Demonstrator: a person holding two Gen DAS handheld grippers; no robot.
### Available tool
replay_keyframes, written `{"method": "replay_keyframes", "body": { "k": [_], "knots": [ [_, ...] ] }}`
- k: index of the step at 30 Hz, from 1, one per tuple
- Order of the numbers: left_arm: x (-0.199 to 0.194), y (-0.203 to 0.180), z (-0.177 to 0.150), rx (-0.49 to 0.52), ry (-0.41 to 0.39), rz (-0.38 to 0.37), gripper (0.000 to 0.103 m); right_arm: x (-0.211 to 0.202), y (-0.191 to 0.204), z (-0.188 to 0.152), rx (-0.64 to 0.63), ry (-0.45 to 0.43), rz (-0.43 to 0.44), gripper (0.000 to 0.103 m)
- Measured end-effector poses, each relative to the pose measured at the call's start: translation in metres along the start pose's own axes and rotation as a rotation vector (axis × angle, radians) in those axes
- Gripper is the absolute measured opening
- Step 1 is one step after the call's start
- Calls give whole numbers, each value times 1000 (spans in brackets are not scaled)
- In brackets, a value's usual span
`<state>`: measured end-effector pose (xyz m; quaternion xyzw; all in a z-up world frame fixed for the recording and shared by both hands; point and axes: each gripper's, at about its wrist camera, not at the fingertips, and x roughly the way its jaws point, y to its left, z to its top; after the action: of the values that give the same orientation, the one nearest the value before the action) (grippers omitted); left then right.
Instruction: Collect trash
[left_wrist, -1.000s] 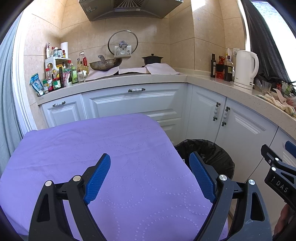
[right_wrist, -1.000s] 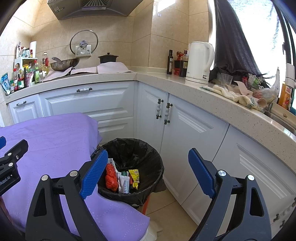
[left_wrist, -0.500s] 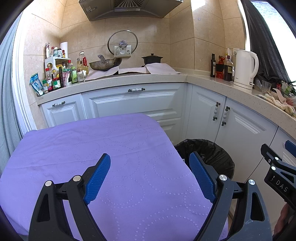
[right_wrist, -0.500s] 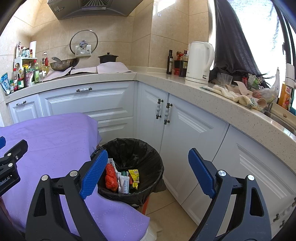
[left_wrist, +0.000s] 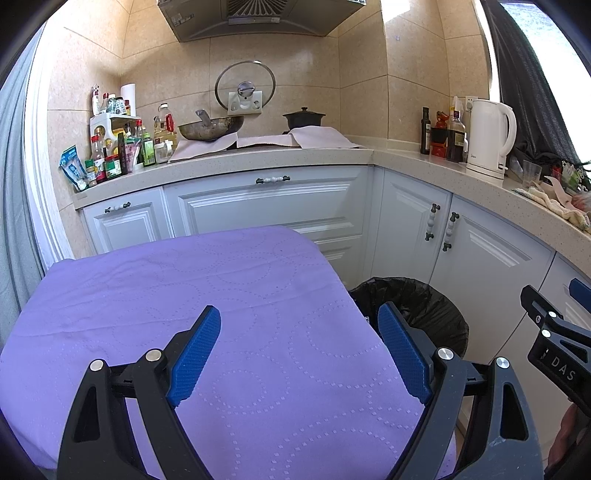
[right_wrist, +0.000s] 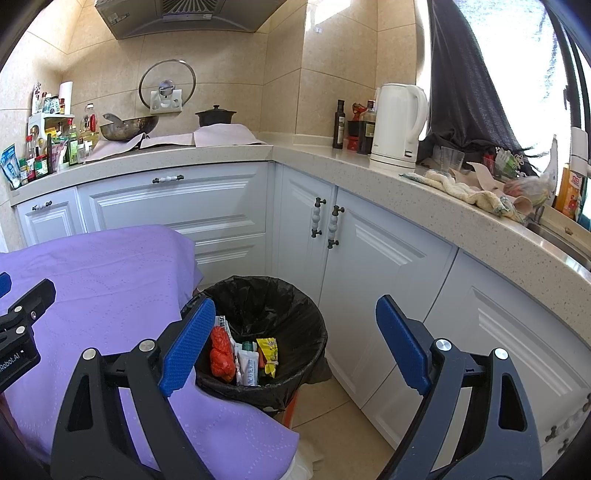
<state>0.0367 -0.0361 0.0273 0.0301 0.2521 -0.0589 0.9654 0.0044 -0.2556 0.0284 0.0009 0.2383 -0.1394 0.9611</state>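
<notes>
A bin lined with a black bag stands on the floor beside the table; it also shows in the left wrist view. Inside lie several wrappers, among them an orange-red one, a white one and a yellow one. My right gripper is open and empty, held above the bin. My left gripper is open and empty above the purple tablecloth, which shows no trash on it.
White kitchen cabinets wrap around behind the bin. The counter holds a white kettle, bottles, a wok, a black pot and a crumpled cloth. Tiled floor lies beside the bin.
</notes>
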Motion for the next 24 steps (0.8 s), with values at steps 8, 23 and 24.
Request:
{"method": "replay_keyframes", "body": {
  "k": [8,23,24],
  "knots": [
    [0,0,0,4,-3,4,84,0,0,0,0,-1,0,87],
    [-2,-7,1,12,-24,-4,84,0,-1,0,-1,2,1,87],
    [-2,-8,2,17,-25,-2,85,0,0,0,-1,2,0,87]
  ]
}}
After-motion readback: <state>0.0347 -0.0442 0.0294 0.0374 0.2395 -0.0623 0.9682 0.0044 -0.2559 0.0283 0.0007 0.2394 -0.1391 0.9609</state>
